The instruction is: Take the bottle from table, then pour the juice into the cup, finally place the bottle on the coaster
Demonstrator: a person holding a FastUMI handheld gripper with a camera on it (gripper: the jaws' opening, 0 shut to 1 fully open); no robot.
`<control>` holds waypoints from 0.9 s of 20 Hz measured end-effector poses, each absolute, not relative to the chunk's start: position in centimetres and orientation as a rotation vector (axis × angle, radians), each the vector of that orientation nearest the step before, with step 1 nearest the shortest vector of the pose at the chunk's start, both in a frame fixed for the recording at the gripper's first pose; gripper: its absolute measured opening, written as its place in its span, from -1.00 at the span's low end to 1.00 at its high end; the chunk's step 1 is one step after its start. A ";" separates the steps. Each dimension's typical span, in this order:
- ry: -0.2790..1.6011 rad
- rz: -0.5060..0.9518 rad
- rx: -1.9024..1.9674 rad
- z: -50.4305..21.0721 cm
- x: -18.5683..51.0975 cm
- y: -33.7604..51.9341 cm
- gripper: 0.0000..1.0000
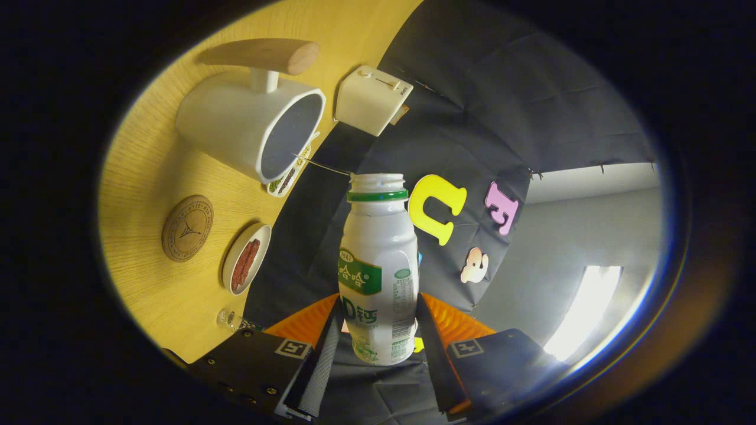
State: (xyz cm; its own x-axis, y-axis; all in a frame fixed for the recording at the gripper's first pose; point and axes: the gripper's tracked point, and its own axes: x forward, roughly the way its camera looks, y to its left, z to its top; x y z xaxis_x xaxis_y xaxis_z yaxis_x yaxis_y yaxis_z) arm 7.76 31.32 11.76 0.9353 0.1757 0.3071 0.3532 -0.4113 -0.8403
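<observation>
My gripper [378, 321] is shut on a white plastic bottle [378, 265] with a green neck ring and green label; both fingers press on its lower body. The bottle's mouth is uncapped and points ahead, toward the white cup [251, 127]. The whole view is rolled, so the wooden table [153, 171] stands to the left like a wall. The cup has a wooden handle [260, 54] and its dark opening faces the bottle, a short gap away. The round cork coaster [187, 228] lies on the table, nearer to me than the cup.
A small white dish [245, 265] with red-brown pieces sits beside the coaster. A white box-shaped appliance [371, 100] stands past the cup at the table's far edge. A small tray of beans [289, 177] peeks from under the cup. A tiny glass vial [229, 319] lies near my left finger.
</observation>
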 end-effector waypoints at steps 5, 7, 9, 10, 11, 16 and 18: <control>-0.390 -0.206 -2.045 11.5 7.7 31.2 0.41; -0.394 -0.203 -2.060 11.4 7.7 31.4 0.41; -0.400 -0.200 -2.078 11.3 7.9 31.5 0.41; -0.403 -0.199 -2.086 11.1 7.8 31.5 0.41; -0.405 -0.196 -2.094 11.0 7.8 31.5 0.41; -0.409 -0.185 -2.129 10.4 7.7 31.5 0.41; -0.406 -0.180 -2.141 10.1 7.7 31.5 0.41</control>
State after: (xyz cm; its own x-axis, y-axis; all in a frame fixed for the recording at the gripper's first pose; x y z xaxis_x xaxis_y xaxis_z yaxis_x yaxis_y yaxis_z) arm 7.73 31.46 10.07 0.9348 0.2198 0.2789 0.3543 -0.5231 -0.7752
